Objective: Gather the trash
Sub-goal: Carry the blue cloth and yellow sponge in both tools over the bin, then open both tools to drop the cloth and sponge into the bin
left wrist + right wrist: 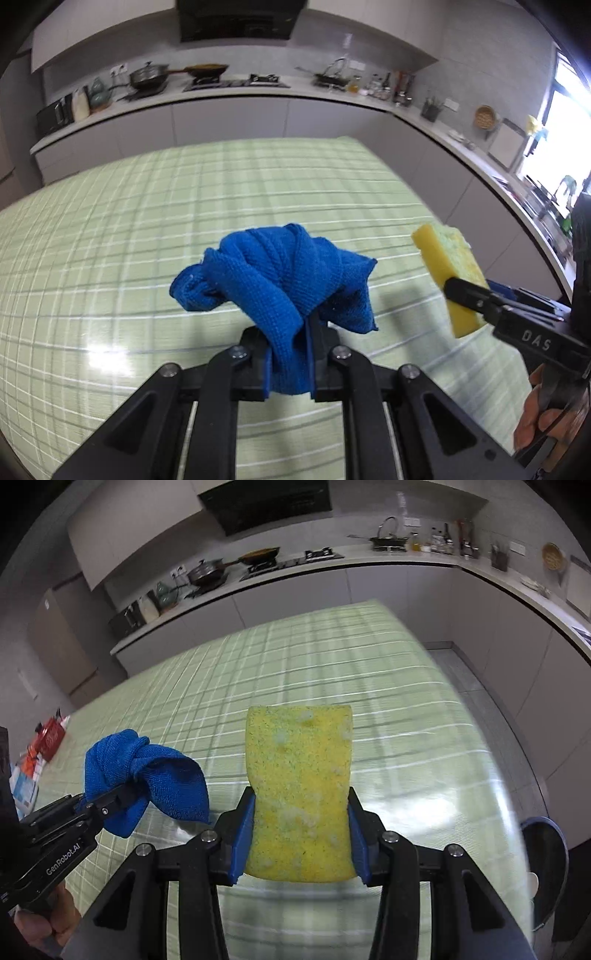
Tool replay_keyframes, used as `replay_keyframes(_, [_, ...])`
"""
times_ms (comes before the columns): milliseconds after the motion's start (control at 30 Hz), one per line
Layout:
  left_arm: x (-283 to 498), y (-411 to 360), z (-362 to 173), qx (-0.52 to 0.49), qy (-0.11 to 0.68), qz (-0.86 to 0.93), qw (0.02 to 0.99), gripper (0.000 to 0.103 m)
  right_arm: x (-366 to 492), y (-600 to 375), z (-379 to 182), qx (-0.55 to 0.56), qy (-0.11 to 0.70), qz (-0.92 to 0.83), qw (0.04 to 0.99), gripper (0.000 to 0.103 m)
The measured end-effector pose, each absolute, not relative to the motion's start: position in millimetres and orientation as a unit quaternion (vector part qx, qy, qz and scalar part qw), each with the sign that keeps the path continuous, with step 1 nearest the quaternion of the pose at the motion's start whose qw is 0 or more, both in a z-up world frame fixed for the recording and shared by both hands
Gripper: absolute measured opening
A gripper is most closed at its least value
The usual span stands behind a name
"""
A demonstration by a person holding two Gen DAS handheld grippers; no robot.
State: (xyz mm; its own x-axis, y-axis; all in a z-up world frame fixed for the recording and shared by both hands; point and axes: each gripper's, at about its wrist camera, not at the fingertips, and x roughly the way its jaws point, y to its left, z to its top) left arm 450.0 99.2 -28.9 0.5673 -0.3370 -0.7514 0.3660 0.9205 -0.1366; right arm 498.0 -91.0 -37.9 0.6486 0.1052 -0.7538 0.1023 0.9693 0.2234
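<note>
A long table [184,206] under a green checked cloth fills most of both views, with a kitchen counter [236,98] curving behind it at the far side. On that counter stand a lidded pot [147,75] and a frying pan [207,69] on the hob; what the pan holds is too small to tell.

Above the near part of the table, the right gripper [301,834] is clamped on a yellow sponge [299,786]. Its blue pads press in on both long sides, so the sponge narrows slightly where it is pinched, and the upper half stands out beyond the fingertips. In the left wrist view the same sponge [452,275] shows at the right, lifted clear of the cloth.

The left gripper [290,363] has its jaws drawn almost together on a bunched blue cloth [273,280], which bulges out above the fingers in thick folds and is off the table. From the right wrist view the blue cloth [144,775] hangs at the left, near the sponge but apart from it.

At the far left edge of the table lie some red and white packages [40,753], blurred. At the near right a dark rounded rim [550,867] shows; whether it is a bin I cannot tell.
</note>
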Motion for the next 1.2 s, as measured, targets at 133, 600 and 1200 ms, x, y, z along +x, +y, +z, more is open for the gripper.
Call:
replay_keyframes(133, [428,58,-21,0.02,0.41,-0.224,0.884,0.014,454,-154,-25,0.149,0.403,-0.023,0.903,0.048])
replay_keyframes(600, [323,-164,-30,-0.001,0.441,-0.247,0.863,0.014,315,-440,-77,0.182,0.424,-0.029,0.887,0.048])
replay_keyframes(1200, [319,-272,-185,0.042,0.559,-0.172,0.81,0.028,321,-518,-206,0.144,0.497,0.009,0.856,0.069])
